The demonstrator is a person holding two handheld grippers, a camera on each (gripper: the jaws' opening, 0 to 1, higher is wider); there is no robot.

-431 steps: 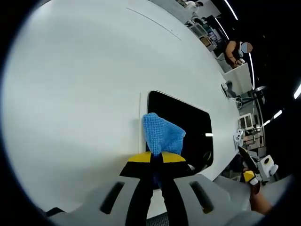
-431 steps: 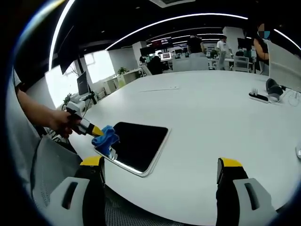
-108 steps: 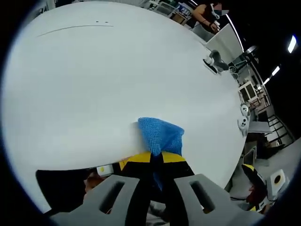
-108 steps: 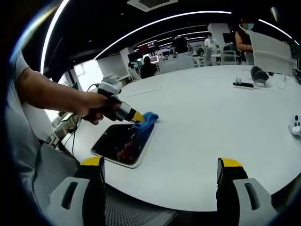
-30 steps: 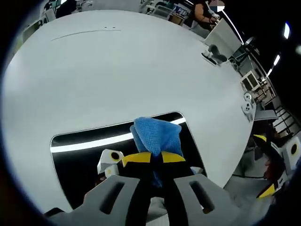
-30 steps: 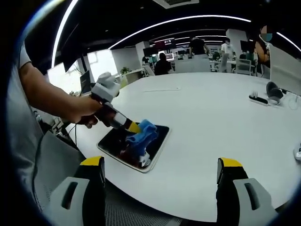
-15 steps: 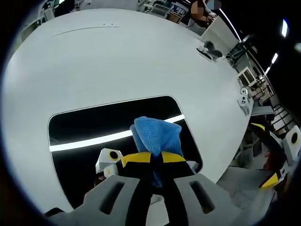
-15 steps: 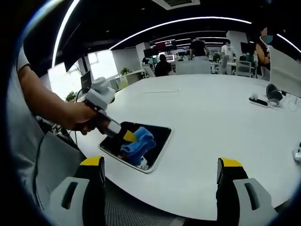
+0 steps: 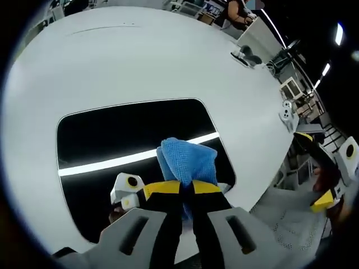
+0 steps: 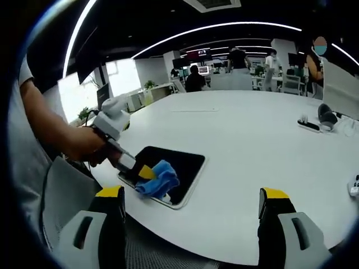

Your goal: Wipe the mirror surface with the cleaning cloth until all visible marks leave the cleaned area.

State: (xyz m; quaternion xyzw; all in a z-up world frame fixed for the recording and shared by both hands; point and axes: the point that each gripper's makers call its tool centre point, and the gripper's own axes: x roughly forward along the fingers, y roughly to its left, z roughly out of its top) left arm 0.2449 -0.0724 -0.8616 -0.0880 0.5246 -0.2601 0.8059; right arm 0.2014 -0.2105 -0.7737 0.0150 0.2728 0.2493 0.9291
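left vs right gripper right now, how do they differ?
The left gripper is shut on the blue cloth; the right gripper is open, nothing between its jaws. The left is over the mirror, cloth near its close edge; the right is held back off the white table. Both have yellow-tipped jaws.

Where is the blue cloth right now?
In the left claw, the blue cloth is pressed on the mirror's near edge, at the white table's front.

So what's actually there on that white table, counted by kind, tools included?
Mirror: 1
Blue cloth: 1
Hand-held gripper: 2, the left shut on the cloth, the right open
White table: 1
Total: 5
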